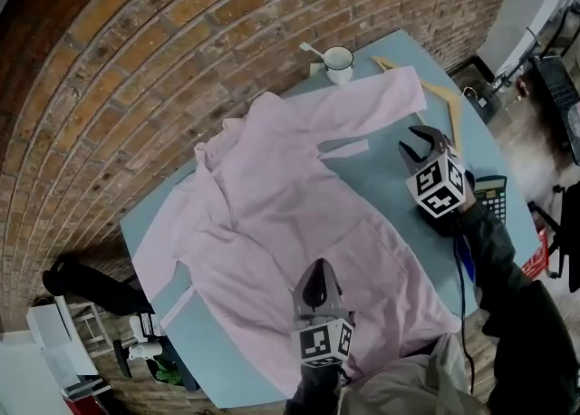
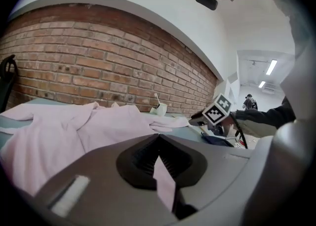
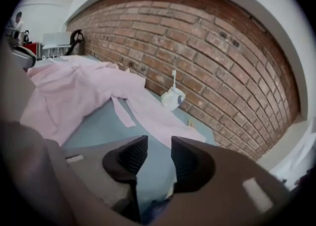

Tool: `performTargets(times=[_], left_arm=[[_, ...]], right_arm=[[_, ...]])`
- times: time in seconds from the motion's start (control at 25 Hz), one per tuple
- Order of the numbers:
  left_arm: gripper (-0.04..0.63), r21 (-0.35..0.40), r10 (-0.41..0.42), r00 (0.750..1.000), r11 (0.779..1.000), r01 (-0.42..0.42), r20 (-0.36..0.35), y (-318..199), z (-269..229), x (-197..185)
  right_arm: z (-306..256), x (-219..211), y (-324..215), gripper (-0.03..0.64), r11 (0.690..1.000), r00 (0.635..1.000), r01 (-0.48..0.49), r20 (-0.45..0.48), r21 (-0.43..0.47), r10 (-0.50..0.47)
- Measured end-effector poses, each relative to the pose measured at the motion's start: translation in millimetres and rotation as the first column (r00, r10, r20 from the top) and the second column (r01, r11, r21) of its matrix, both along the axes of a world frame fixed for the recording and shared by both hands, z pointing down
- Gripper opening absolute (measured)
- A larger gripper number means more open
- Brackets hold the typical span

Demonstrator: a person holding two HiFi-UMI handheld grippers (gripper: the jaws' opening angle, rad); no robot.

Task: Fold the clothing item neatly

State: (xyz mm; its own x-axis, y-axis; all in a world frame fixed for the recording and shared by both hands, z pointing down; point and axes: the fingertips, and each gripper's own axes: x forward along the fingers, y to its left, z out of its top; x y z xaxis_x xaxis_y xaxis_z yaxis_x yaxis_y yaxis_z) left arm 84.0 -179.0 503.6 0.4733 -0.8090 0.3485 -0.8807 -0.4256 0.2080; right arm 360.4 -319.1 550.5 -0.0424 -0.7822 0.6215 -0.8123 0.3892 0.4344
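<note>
A pale pink shirt (image 1: 272, 205) lies spread front-up on the light blue table (image 1: 390, 178), one sleeve (image 1: 372, 101) stretched toward the far right. My left gripper (image 1: 314, 288) is over the shirt's near part. In the left gripper view its jaws (image 2: 159, 138) are shut on a strip of pink cloth (image 2: 165, 183). My right gripper (image 1: 419, 143) hovers over bare table to the right of the shirt, below the sleeve. Its jaws (image 3: 159, 143) stand open with only tabletop between them; the sleeve (image 3: 163, 121) lies ahead of it.
A white mug (image 1: 338, 60) with a spoon stands at the table's far edge by the brick wall. A wooden hanger (image 1: 444, 96) lies beyond the sleeve at the right. A calculator (image 1: 490, 194) sits at the right edge. A person (image 2: 249, 102) stands far off.
</note>
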Motion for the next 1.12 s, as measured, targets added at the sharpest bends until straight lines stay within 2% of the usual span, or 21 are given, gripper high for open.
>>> performTargets(times=[0.08,0.12,0.2,0.28,0.36,0.56,0.64,0.68,0.72,0.84,0.88,0.92,1.0,1.04,1.08,1.12], left_arm=[[0.008,-0.048,-0.011,1.000,0.999,0.011,-0.001,1,12,0],[0.007,-0.067,-0.018,1.000,0.998,0.018,-0.002,1,16,-1],[0.006,-0.094,-0.029,1.000,0.995,0.029,0.004,3,23,-2],[0.008,-0.108,-0.037,0.999,0.993,0.038,0.016,2,28,-3],[0.008,-0.117,-0.047,0.999,0.992,0.050,0.027,0,33,-4],[0.008,-0.128,-0.074,0.996,0.989,0.079,0.045,-6,42,0],[0.006,-0.129,-0.083,0.995,0.988,0.088,0.049,-6,45,4],[0.008,-0.128,-0.090,0.995,0.987,0.096,0.052,-5,45,5],[0.008,-0.126,-0.099,0.994,0.986,0.105,0.054,-4,45,6],[0.007,-0.117,-0.128,0.991,0.984,0.133,0.050,5,40,3],[0.008,-0.117,-0.140,0.989,0.983,0.144,0.042,9,38,-1],[0.008,-0.118,-0.155,0.987,0.980,0.158,0.032,14,35,-6],[0.007,-0.116,-0.194,0.981,0.974,0.194,0.006,24,30,-18],[0.008,-0.108,-0.212,0.977,0.972,0.210,-0.006,29,27,-26],[0.008,-0.098,-0.224,0.974,0.970,0.222,-0.016,34,26,-33],[0.008,-0.088,-0.232,0.973,0.969,0.229,-0.023,41,24,-41]], right_arm=[[11,22,-27,0.141,0.999,0.991,0.003,-0.133,-0.035,-0.007],[18,29,-37,0.141,0.998,0.974,0.035,-0.222,-0.057,-0.047],[40,39,-46,0.141,0.976,0.897,0.130,-0.399,-0.176,-0.191],[62,51,-48,0.143,0.940,0.802,0.186,-0.508,-0.288,-0.314],[77,63,-51,0.150,0.922,0.758,0.195,-0.546,-0.334,-0.358],[85,74,-72,0.141,0.930,0.700,0.213,-0.616,-0.301,-0.360],[90,72,-80,0.083,0.925,0.674,0.222,-0.637,-0.308,-0.374],[93,69,-82,0.032,0.923,0.679,0.228,-0.630,-0.309,-0.378],[94,67,-84,0.012,0.926,0.698,0.232,-0.612,-0.298,-0.372],[70,67,-84,0.012,0.963,0.794,0.196,-0.546,-0.186,-0.267],[54,67,-81,0.012,0.972,0.812,0.182,-0.536,-0.147,-0.233],[37,66,-76,0.012,0.976,0.812,0.181,-0.541,-0.120,-0.217],[2,54,-66,0.012,0.973,0.782,0.213,-0.580,-0.092,-0.227],[-14,44,-61,0.012,0.970,0.783,0.224,-0.577,-0.088,-0.233],[-26,30,-55,0.012,0.972,0.816,0.214,-0.528,-0.099,-0.233],[-33,14,-46,0.012,0.973,0.874,0.186,-0.429,-0.135,-0.227]])
